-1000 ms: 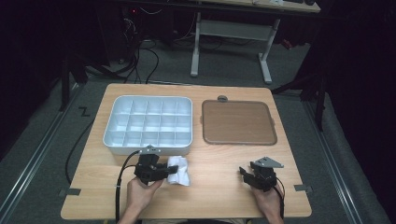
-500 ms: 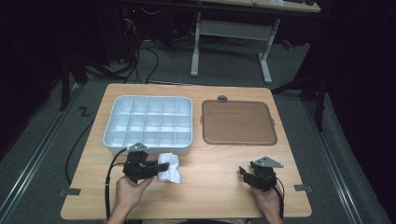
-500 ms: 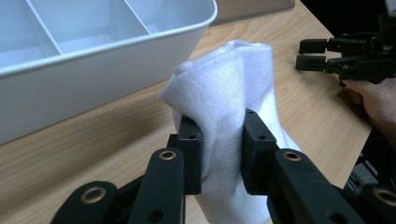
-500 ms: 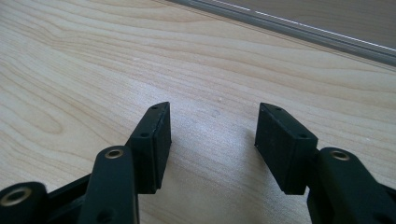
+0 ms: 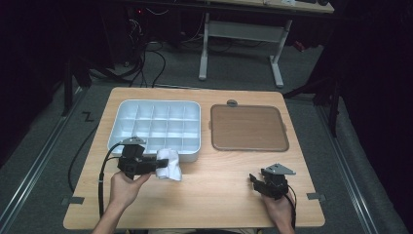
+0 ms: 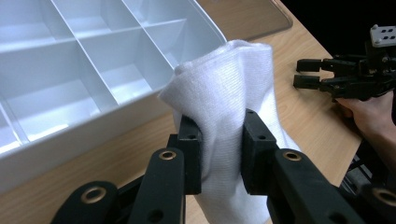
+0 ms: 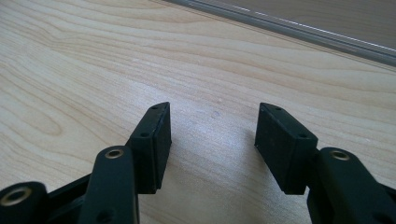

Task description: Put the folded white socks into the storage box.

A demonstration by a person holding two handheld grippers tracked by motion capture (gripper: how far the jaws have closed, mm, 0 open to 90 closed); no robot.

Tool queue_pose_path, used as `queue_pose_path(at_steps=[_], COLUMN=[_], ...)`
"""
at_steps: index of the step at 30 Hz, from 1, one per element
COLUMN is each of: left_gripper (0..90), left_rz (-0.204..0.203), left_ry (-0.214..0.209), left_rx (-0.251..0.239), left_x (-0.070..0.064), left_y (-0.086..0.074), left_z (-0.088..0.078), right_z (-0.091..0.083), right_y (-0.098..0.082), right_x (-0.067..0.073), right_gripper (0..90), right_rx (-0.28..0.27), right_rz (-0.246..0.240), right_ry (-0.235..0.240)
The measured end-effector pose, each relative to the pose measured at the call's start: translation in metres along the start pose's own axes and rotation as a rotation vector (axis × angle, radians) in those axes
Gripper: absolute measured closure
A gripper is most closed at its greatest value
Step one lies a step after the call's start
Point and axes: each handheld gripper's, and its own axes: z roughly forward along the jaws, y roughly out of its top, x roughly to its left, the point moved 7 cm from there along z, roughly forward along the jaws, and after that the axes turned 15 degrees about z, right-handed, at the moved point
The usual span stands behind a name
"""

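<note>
**Pale wood worktop, white cloth held beside the tray**

Pale wood-grain worktop [image 5: 219, 195] under dim surroundings, dark floor and cables behind. On it: white plastic compartment tray [image 5: 155, 127], glossy, straight dividers, rounded corners; to its right, flat brown lid [image 5: 247, 127], rounded corners, clear rim. Soft white cloth [image 6: 224, 107], finely ribbed, folded and bunched, clamped in left tool [image 6: 219, 156] just beside the tray's near wall, over the tray's near right corner and close enough to crowd it. Right tool [image 7: 212, 140] well apart, low over bare wood, jaws spread wide, empty.
</note>
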Motion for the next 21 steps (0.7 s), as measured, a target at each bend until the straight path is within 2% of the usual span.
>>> queue_pose_path(at_steps=[3, 7, 10, 11, 15, 21], left_gripper=[73.4, 73.8, 73.9, 73.8, 73.9, 73.9], left_rz=[-0.019, -0.024, -0.024, -0.037, -0.030, -0.054], left_ry=[0.001, 0.002, -0.007, -0.014, -0.018, 0.006], left_rx=[0.000, -0.007, -0.012, -0.016, -0.014, -0.012], left_x=[0.005, 0.011, 0.014, 0.015, 0.020, 0.038], left_y=[0.006, 0.017, 0.024, 0.028, 0.041, 0.055], left_z=[0.000, 0.003, 0.004, 0.004, 0.006, 0.011], right_z=[0.000, 0.000, 0.000, 0.000, 0.000, 0.000], right_y=[0.000, 0.000, 0.000, 0.000, 0.000, 0.000], right_x=[0.000, 0.000, 0.000, 0.000, 0.000, 0.001], right_gripper=[46.6, 46.4, 46.7, 46.7, 46.2, 45.9], right_rx=[-0.001, -0.001, 0.000, -0.001, -0.001, 0.002], right_rz=[0.002, -0.002, -0.001, -0.001, -0.002, -0.009], right_ry=[0.001, -0.003, -0.002, -0.002, -0.003, 0.000])
